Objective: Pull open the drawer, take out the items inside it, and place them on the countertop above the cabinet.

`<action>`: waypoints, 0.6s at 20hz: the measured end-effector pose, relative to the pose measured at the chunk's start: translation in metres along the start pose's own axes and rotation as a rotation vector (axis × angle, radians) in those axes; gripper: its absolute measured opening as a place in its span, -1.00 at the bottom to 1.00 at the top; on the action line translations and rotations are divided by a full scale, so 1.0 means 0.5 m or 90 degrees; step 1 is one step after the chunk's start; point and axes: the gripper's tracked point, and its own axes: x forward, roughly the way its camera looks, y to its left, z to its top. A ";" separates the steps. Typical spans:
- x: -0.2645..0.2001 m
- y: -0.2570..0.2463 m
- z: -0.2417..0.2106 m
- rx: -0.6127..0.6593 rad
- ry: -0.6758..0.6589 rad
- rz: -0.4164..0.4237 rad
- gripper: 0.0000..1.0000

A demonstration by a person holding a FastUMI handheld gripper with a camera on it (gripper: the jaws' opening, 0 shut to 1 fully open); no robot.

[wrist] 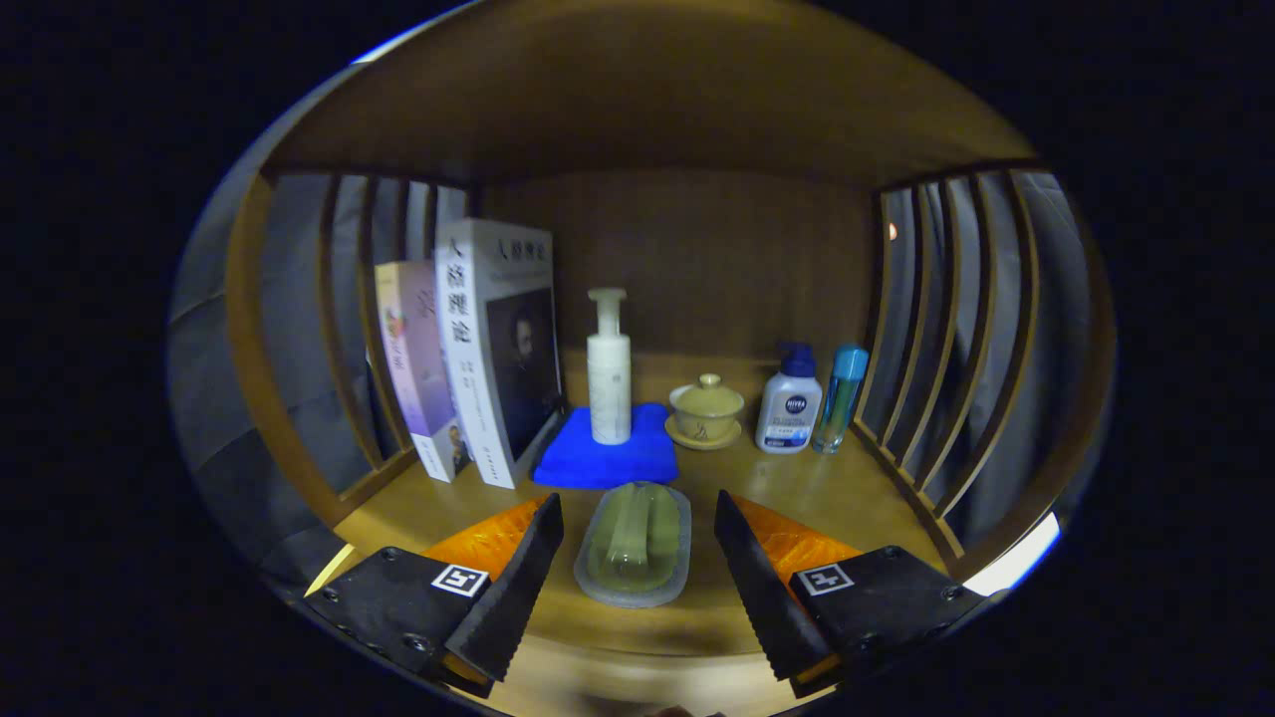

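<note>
My gripper (pixel 635 573) stands open over the front of the wooden countertop (pixel 797 488). Between its fingers lies a clear oblong case with a pale green item inside (pixel 635 545), resting flat on the wood; neither finger touches it. Just beyond the case a blue folded cloth (pixel 606 448) lies on the countertop, with a white pump bottle (pixel 609 368) standing upright on it.
Two books (pixel 478 349) stand upright at the left against the slatted side. Right of the cloth sit a yellowish lidded cup on a saucer (pixel 706 410), a white bottle with a blue cap (pixel 789 406) and a slim blue-capped bottle (pixel 839 396). Slatted sides close both ends.
</note>
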 end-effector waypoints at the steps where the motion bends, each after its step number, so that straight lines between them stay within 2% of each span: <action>1: -0.033 -0.001 0.001 0.000 -0.021 0.007 0.93; 5: -0.164 -0.010 0.000 0.034 -0.106 0.023 0.93; 9: -0.255 -0.011 -0.047 0.026 -0.119 0.032 0.93; 12: -0.316 -0.010 -0.083 -0.001 -0.144 0.013 0.93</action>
